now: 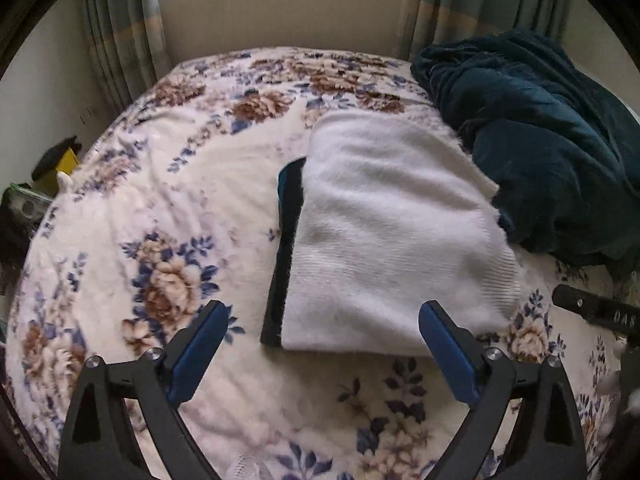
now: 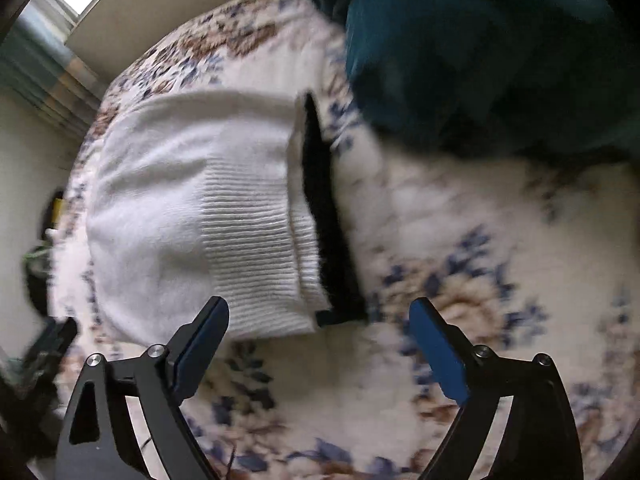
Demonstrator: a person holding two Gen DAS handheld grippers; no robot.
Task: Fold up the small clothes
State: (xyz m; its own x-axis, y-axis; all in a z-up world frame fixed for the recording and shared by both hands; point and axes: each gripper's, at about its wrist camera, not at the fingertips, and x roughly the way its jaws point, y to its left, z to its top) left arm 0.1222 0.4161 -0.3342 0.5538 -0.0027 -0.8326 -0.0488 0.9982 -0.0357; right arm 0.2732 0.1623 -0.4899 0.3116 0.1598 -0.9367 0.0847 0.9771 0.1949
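A folded white fuzzy sweater (image 1: 384,236) lies on the floral bedspread (image 1: 160,208), on top of a flat dark garment (image 1: 286,240) whose edge sticks out on its left side. My left gripper (image 1: 322,316) hangs above the sweater's near edge, jaws wide apart, nothing between them. In the right wrist view the same white sweater (image 2: 192,208) shows its ribbed hem, with the dark garment (image 2: 324,216) peeking out along its right side. My right gripper (image 2: 319,314) is open above the sweater's near corner, empty. This view is blurred.
A heap of dark teal fabric (image 1: 532,136) lies on the bed to the right of the sweater, also in the right wrist view as the teal heap (image 2: 472,52). Curtains (image 1: 120,40) and a wall close off the far end. A black part of the other gripper (image 1: 596,312) shows at the right edge.
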